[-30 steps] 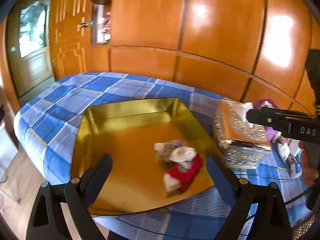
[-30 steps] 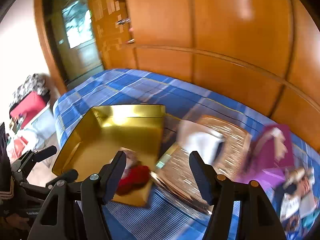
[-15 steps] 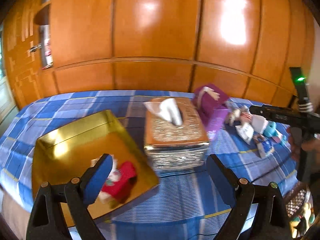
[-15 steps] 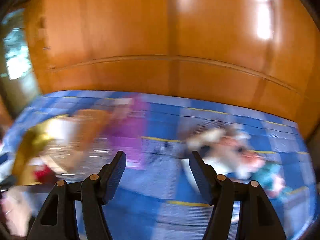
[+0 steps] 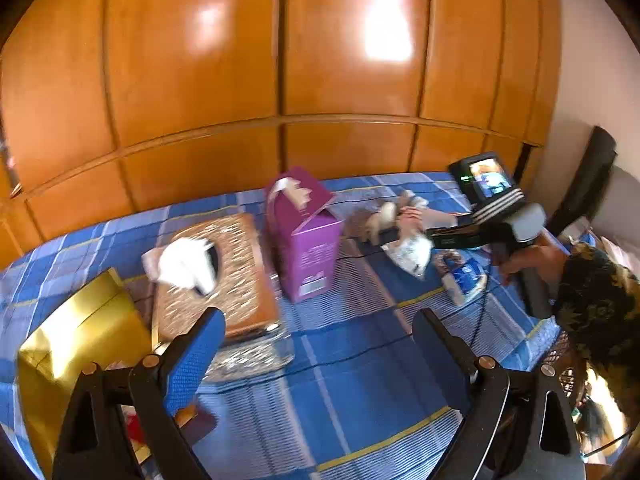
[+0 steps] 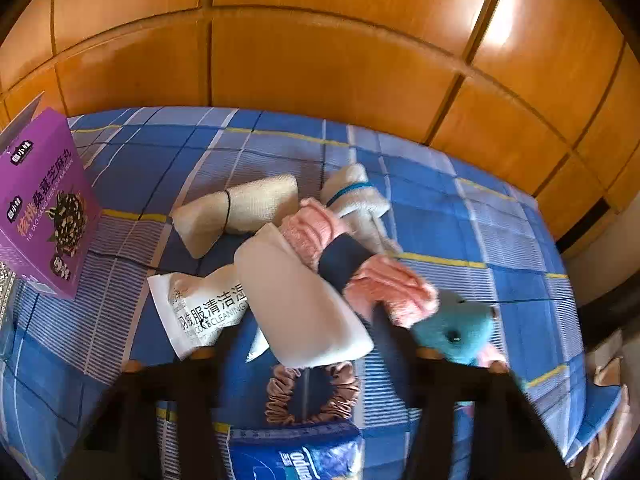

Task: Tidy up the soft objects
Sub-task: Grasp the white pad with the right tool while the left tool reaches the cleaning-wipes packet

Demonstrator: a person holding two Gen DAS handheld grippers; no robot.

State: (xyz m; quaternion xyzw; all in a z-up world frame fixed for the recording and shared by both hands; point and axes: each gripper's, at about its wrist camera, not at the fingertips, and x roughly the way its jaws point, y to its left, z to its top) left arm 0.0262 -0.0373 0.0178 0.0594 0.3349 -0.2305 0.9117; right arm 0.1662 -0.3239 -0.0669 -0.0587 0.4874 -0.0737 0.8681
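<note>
Tongs: left [image 5: 318,316] wide, empty; right [image 6: 304,330] just closing, blurred, seemingly tight around smooth white roll [image 6: 296,288]

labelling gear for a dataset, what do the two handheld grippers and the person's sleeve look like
Left gripper: black frame with brass screws and blue padded fingers. Right gripper: black body, small screen, white stripes, grey block at the back. The sleeve is dark with a yellowish leafy pattern.

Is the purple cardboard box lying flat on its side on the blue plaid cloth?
No, the purple cardboard box stands upright on the blue plaid cloth, its handle flap at the top.
</note>
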